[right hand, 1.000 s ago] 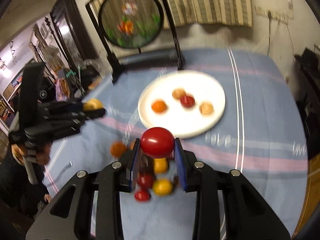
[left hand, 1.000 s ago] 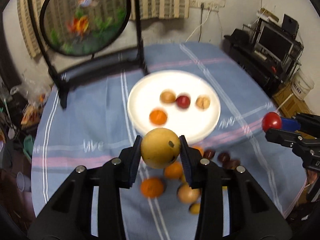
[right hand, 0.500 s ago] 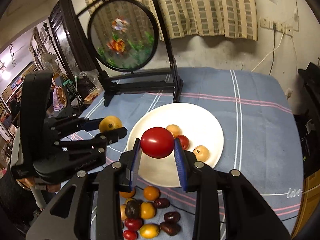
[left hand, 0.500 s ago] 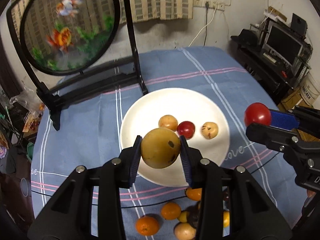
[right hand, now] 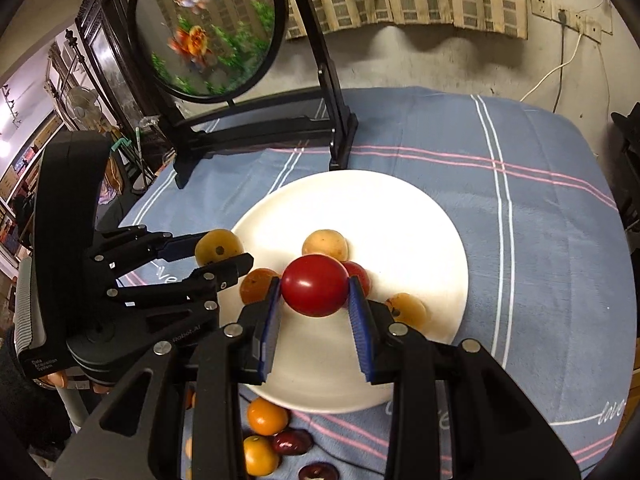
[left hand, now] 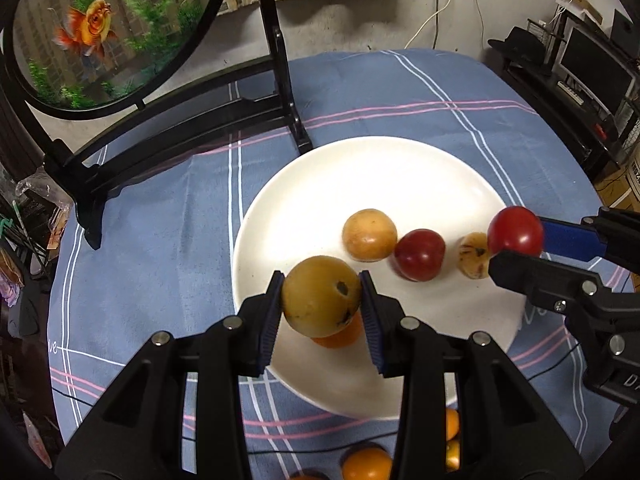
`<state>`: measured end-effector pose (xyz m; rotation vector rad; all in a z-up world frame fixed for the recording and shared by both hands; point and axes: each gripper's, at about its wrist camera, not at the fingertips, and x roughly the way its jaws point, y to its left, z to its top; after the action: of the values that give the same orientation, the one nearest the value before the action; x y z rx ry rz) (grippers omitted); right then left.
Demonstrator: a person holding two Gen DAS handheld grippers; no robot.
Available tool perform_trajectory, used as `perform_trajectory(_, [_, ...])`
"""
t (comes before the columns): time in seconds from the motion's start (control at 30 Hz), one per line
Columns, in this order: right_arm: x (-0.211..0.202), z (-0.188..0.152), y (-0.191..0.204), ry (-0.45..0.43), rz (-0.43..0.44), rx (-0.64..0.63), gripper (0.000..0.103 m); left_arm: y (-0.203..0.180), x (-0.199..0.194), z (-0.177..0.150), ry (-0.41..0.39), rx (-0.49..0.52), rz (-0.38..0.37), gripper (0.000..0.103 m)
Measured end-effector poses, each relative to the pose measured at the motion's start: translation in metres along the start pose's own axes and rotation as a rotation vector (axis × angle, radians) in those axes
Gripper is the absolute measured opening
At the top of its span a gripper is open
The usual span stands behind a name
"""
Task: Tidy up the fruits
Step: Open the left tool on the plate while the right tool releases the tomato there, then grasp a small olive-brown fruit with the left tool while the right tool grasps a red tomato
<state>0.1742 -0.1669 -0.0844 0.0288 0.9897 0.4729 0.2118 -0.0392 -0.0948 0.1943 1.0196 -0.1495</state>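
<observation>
A: What is each gripper carrying?

B: The left gripper (left hand: 321, 298) has its fingers clamped on a yellow-brown fruit (left hand: 321, 297) with dark spots, held above the near left part of the white plate (left hand: 360, 176). The right gripper (right hand: 314, 291) has its fingers clamped on a red fruit (right hand: 314, 290), also above the plate.

A: What already lies on the plate?

B: A pale orange fruit (left hand: 369, 234), a dark red fruit (left hand: 419, 255) touching it, a small spotted yellow fruit (left hand: 472, 255) further right, and an orange fruit (left hand: 340, 334) mostly hidden under the left gripper's load.

A: And off the plate?

B: Loose oranges (right hand: 267, 416) and dark red fruits (right hand: 292, 442) lie on the blue checked tablecloth (right hand: 540, 208) by the plate's near edge. A round goldfish screen (left hand: 104, 28) on a black stand sits behind the plate on the table.
</observation>
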Motion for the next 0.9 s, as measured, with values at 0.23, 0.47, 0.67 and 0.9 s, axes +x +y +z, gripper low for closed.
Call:
perform_trajectory(0.23, [0.011,0.003,-0.004,0.012,-0.025,-0.011,0.035,0.000,0.011,0.004,0.009,-0.003,0.016,0.039])
perform_trajectory(0.47, [0.000,0.009,-0.009,-0.030,-0.057,-0.001,0.065,0.001,0.001,0.006,-0.026,-0.010,0.031,0.072])
perform_trajectory(0.67, [-0.035,0.007,-0.008,-0.056,-0.064,0.016,0.065,0.012,-0.020,0.006,-0.052,-0.030,0.036,0.072])
perform_trajectory(0.9, [-0.085,-0.040,0.018,-0.057,-0.057,-0.059,0.065,0.023,-0.078,-0.025,-0.130,-0.007,0.039,0.072])
